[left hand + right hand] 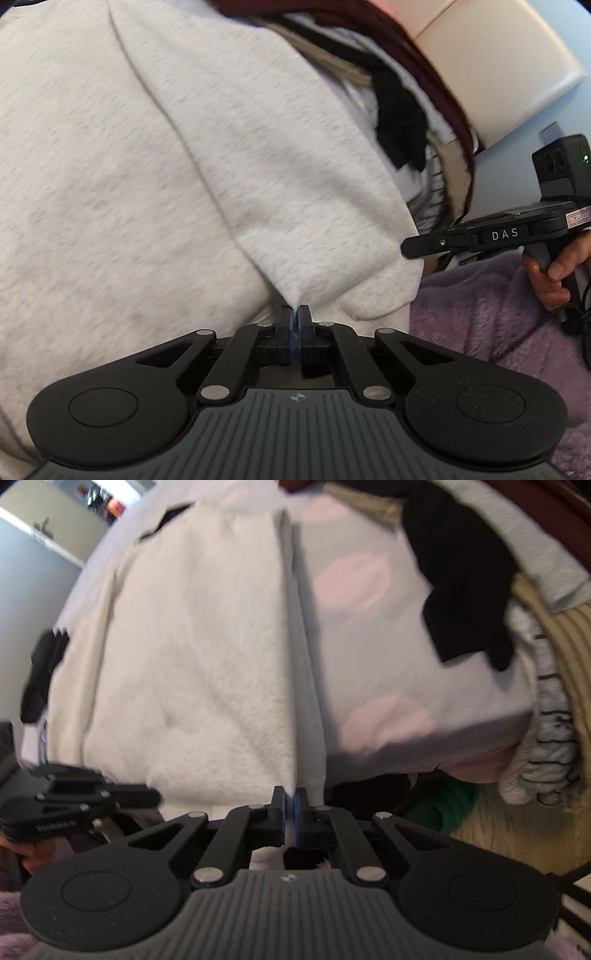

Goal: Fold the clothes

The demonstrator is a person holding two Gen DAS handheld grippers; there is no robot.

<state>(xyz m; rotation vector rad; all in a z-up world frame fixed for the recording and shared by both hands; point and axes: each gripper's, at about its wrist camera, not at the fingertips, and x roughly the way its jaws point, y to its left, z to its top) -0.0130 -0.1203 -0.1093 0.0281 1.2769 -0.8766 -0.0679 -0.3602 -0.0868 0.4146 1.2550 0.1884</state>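
Left gripper [294, 314] is clamped on a pinch of the grey sweatshirt [147, 166], which spreads over a purple fleece blanket [491, 314] (other clothes are heaped behind it). Right gripper [290, 797] is closed too, nipping the edge of white fabric [192, 664]; a black garment [465, 602] lies beyond.
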